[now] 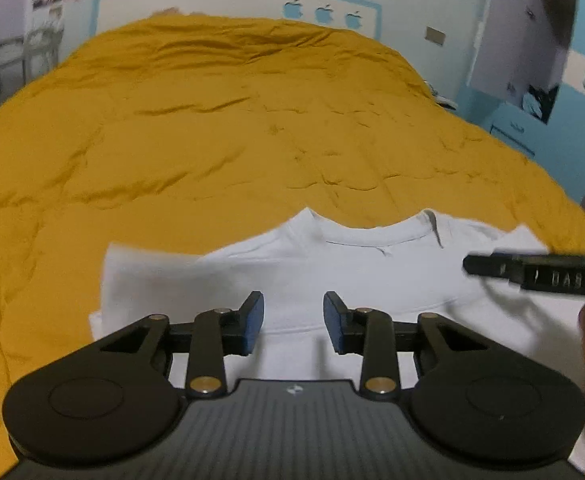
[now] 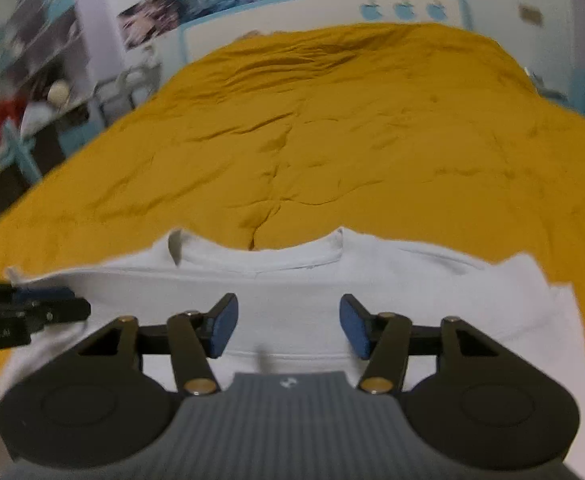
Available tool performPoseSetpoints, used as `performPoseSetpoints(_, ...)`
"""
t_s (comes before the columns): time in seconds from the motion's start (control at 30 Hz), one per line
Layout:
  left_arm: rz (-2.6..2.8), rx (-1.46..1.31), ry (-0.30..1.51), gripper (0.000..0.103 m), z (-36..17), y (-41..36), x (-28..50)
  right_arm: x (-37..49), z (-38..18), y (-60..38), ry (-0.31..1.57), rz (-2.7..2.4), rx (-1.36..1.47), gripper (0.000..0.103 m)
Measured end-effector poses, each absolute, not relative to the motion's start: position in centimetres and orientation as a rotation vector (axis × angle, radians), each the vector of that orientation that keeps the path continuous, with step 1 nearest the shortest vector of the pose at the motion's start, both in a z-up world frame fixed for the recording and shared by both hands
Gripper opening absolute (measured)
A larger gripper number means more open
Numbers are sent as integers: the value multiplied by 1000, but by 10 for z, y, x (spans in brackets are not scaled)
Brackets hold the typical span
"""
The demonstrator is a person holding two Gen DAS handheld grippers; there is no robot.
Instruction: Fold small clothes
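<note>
A white T-shirt (image 1: pixel 372 276) lies flat on a mustard-yellow bedspread (image 1: pixel 220 128), its collar pointing away from me and its sleeves folded in. My left gripper (image 1: pixel 293 322) is open and empty above the shirt's middle. My right gripper (image 2: pixel 288 326) is open and empty above the same shirt (image 2: pixel 300 300). The right gripper's tip shows in the left wrist view (image 1: pixel 532 272) over the shirt's right shoulder. The left gripper's tip shows in the right wrist view (image 2: pixel 32 312) over the shirt's left edge.
The bedspread (image 2: pixel 332 128) covers the whole bed, wrinkled, with the shirt at its near end. A white and blue headboard (image 1: pixel 228 4) stands at the far end. Shelves with clutter (image 2: pixel 32 92) stand at the far left. A blue cabinet (image 1: pixel 524 128) stands at the right.
</note>
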State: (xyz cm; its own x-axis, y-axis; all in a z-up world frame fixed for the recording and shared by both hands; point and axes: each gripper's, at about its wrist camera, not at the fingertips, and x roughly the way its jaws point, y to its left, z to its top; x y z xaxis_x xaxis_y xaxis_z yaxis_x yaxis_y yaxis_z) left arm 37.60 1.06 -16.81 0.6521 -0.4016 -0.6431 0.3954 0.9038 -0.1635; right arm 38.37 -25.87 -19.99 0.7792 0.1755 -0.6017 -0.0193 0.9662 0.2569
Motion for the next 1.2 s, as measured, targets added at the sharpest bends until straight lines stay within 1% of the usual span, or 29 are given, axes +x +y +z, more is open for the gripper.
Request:
performPoseSetpoints(0.07, -486, 9, 740, 40, -172, 4, 374, 380, -203, -250, 681, 159, 236, 54)
performPoseSetpoints(0.13, -486, 77, 731, 44, -177, -9, 371, 377, -204, -236, 683, 209, 198, 54)
performPoseSetpoints(0.3, -405, 85, 799, 44, -196, -8, 390, 388, -214, -227, 734, 209, 155, 55)
performPoseSetpoints(0.37, -417, 63, 799, 44, -200, 7, 389, 390, -219, -241, 742, 142, 125, 55)
performPoseSetpoints(0.47, -379, 73, 787, 43, -201, 27, 388, 387, -224, -280, 738, 27, 111, 58)
performPoseSetpoints(0.57, -303, 91, 775, 43, -206, 49, 387, 381, -226, -326, 740, -85, 108, 58)
performPoseSetpoints(0.67, -299, -41, 811, 42, -212, 71, 392, 374, -230, -357, 764, -129, 151, 58)
performPoseSetpoints(0.73, -264, -59, 816, 37, -203, 72, 387, 363, -222, -357, 758, -157, 164, 58)
performPoseSetpoints(0.8, -269, -46, 797, 37, -184, 67, 371, 345, -206, -346, 731, -132, 196, 58)
performPoseSetpoints(0.87, -291, -36, 763, 40, -164, 62, 343, 317, -185, -325, 686, -42, 250, 59)
performPoseSetpoints(0.93, -292, -36, 758, 53, -146, 57, 309, 288, -168, -301, 665, 33, 281, 59)
performPoseSetpoints(1.0, -298, -62, 755, 61, -136, 51, 277, 263, -156, -273, 649, 112, 271, 62)
performPoseSetpoints(1.1, -351, -136, 765, 61, -129, 49, 238, 228, -144, -237, 627, 205, 285, 62)
performPoseSetpoints(1.13, -372, -152, 762, 61, -128, 47, 229, 218, -143, -227, 624, 231, 307, 63)
performPoseSetpoints(1.17, -376, -159, 764, 62, -131, 44, 224, 212, -143, -219, 631, 253, 316, 67)
performPoseSetpoints(1.2, -368, -167, 772, 62, -134, 43, 223, 207, -146, -209, 641, 269, 314, 67)
